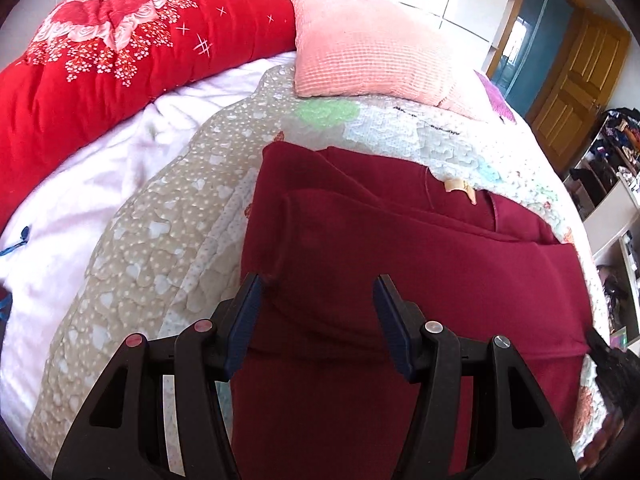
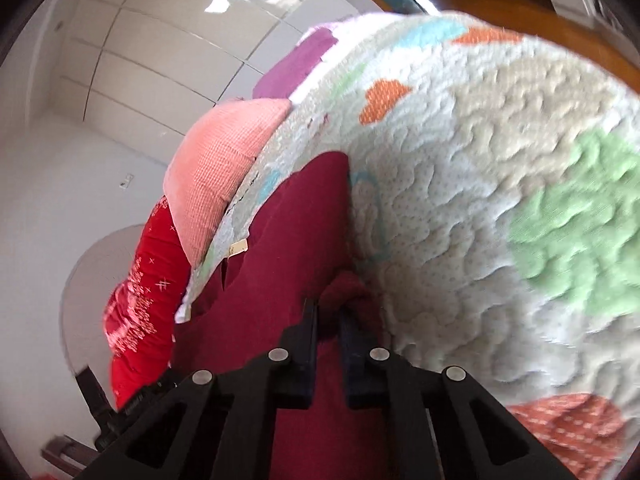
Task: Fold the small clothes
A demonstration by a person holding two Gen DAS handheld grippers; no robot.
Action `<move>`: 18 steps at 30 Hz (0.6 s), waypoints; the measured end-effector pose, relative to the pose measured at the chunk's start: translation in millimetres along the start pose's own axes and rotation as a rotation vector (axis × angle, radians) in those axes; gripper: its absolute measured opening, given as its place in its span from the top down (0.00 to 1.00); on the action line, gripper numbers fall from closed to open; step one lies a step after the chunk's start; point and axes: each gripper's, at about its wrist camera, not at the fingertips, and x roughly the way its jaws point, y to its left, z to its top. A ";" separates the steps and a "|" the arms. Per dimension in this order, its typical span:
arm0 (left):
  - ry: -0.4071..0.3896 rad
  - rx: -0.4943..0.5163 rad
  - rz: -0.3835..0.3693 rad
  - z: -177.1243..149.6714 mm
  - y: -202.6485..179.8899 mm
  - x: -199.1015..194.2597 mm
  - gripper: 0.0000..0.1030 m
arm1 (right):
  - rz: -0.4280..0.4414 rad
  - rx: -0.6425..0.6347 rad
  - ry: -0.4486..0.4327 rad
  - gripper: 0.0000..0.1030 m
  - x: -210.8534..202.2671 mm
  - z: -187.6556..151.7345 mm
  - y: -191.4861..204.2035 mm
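On the pastel heart-patterned quilted bedspread (image 1: pixel 168 216) lies the dark red knit garment (image 1: pixel 400 260), partly folded. My left gripper (image 1: pixel 318 292) hovers wide open above it. Only the right view shows my right gripper (image 2: pixel 328 312) pinching a bunched fold.

Left gripper (image 1: pixel 318 294) fingers (image 1: pixel 248 308) spread wide above folded maroon garment (image 1: pixel 400 264) on quilted bed (image 1: pixel 160 240); pink pillow (image 1: pixel 368 48) beyond.
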 end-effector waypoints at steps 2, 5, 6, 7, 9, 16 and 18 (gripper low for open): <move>0.027 0.006 0.012 -3.6 -0.2 11.8 0.45 | -0.062 -0.077 -0.021 0.93 -5.4 -3.8 5.0; 0.023 0.024 0.015 -9.3 -0.5 14.4 0.45 | -0.122 -0.104 0.003 0.94 3.2 -5.8 0.6; 0.018 0.030 0.014 -10.0 -0.4 12.1 0.45 | -0.114 -0.093 -0.001 0.94 1.9 -5.0 -2.5; 0.019 0.033 0.011 -10.1 0.4 10.3 0.45 | -0.102 -0.087 -0.007 0.94 -0.8 -3.8 -3.7; 0.024 0.025 0.003 -8.7 4.7 8.2 0.45 | -0.089 -0.072 0.023 0.94 -3.4 -2.9 -6.2; 0.027 0.003 0.007 -7.4 9.3 14.4 0.45 | -0.156 -0.255 -0.046 0.88 -43.7 -3.5 35.9; 0.021 0.013 0.019 -9.4 5.6 13.8 0.45 | -0.166 -0.375 -0.039 0.88 -34.7 -2.1 56.7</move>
